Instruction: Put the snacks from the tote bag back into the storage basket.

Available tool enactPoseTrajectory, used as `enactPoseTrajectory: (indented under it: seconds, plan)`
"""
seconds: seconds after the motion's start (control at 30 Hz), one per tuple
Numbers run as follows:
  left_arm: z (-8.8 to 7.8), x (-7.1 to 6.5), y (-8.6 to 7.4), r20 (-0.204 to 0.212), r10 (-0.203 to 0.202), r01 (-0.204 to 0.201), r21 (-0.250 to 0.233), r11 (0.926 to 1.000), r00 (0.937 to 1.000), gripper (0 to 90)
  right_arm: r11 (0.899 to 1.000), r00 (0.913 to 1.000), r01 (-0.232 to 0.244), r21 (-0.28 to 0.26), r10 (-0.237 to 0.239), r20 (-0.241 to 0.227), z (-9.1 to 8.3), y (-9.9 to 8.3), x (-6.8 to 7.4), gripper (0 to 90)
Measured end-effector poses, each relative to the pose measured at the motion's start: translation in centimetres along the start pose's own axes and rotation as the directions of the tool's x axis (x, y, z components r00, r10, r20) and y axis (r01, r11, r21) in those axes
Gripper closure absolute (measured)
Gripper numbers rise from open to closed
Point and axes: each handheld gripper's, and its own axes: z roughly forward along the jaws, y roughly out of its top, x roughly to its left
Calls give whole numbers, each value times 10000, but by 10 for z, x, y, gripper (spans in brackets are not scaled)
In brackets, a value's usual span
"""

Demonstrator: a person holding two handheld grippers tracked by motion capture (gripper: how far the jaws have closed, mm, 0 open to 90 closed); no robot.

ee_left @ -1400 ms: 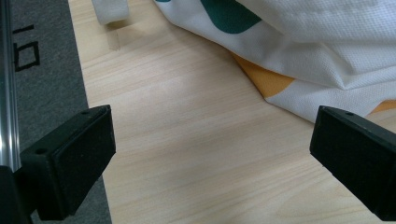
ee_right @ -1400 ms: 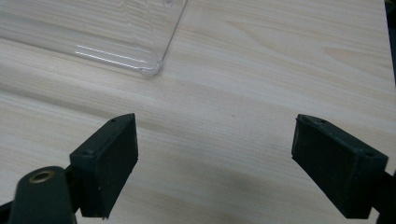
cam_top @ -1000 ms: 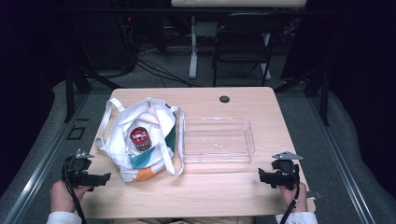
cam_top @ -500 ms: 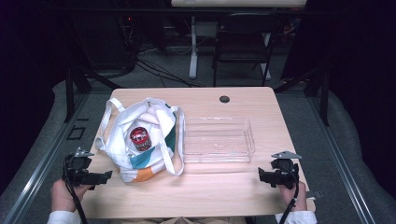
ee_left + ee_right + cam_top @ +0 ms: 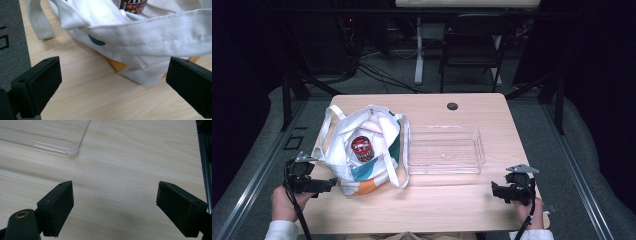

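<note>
- I hold my left gripper (image 5: 332,183) at the near left corner of the table (image 5: 452,205), its jaws spread wide with nothing between them, pointed at the tote bag.
- The white tote bag (image 5: 362,147) sits on the table's left half, just ahead of that gripper but apart from it; its mouth is open and a round red-lidded container (image 5: 361,148) stands inside.
- In my left gripper view a thick white strap (image 5: 160,40) runs across above the jaws, and the bag's orange and teal patches touch the wood.
- My right gripper (image 5: 495,190) rests near the near right corner, jaws equally wide apart over bare light wood.
- A clear plastic tray (image 5: 446,150) lies just right of the bag.
- Beyond the table, dark grey floor, a black chair (image 5: 472,50) and loose cables.
</note>
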Motion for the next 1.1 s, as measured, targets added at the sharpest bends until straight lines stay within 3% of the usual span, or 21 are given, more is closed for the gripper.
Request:
enactPoseTrajectory:
  seconds: [0.63, 1.03, 1.1]
  plan:
    - [-16, -11, 32, 130, 209, -203, -425, 9989, 9997, 1, 10000, 10000, -21, 40, 21, -41, 0, 0, 0, 138]
    - [-15, -21, 56, 63, 554, -548, -742, 9957, 9984, 1, 10000, 10000, 56, -23, -56, -46, 0, 1, 3, 138]
    - [-14, -22, 60, 208, 504, -487, -742, 9961, 9985, 1, 10000, 9999, 89, 34, -89, -97, 1, 2, 3, 138]
